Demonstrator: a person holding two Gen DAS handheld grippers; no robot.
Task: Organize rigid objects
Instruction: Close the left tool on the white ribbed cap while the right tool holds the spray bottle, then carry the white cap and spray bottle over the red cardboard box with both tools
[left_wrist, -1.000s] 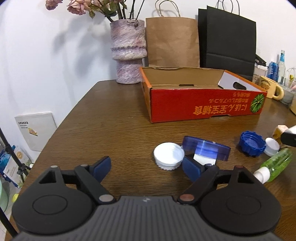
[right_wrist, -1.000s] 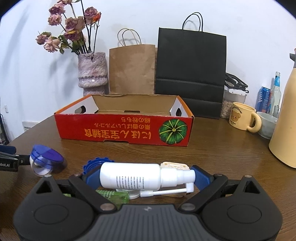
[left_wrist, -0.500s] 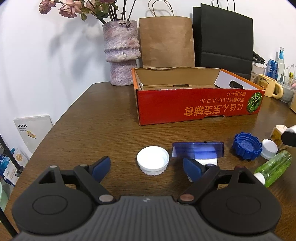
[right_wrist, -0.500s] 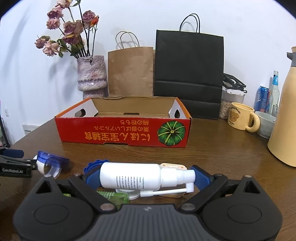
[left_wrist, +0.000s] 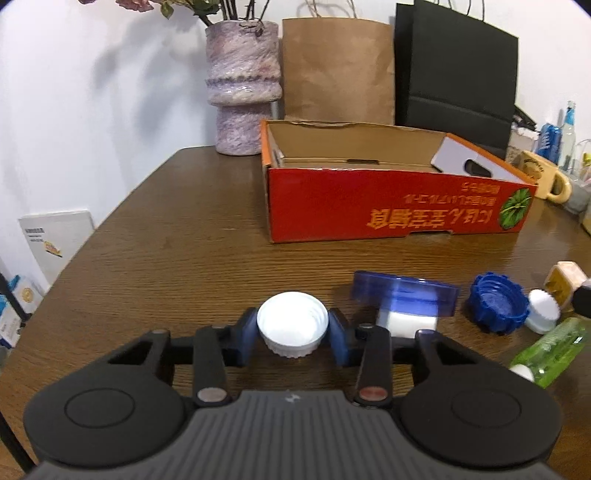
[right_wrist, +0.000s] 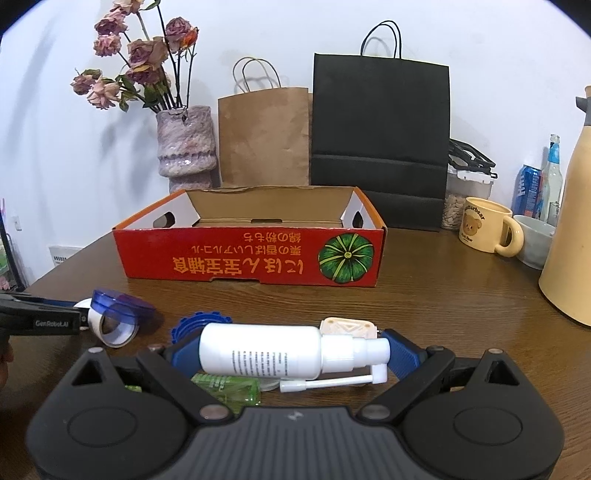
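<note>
White ribbed cap, hollow side up, sits clamped in your left gripper low over the table; your right gripper pinches a white spray bottle lengthwise; beyond, the red cardboard box stands open.

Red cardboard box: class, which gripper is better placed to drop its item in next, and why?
Probably the right. The right gripper holds the white spray bottle squarely facing the red cardboard box. The left gripper has just closed on the white cap, with the box off to its right.
</note>
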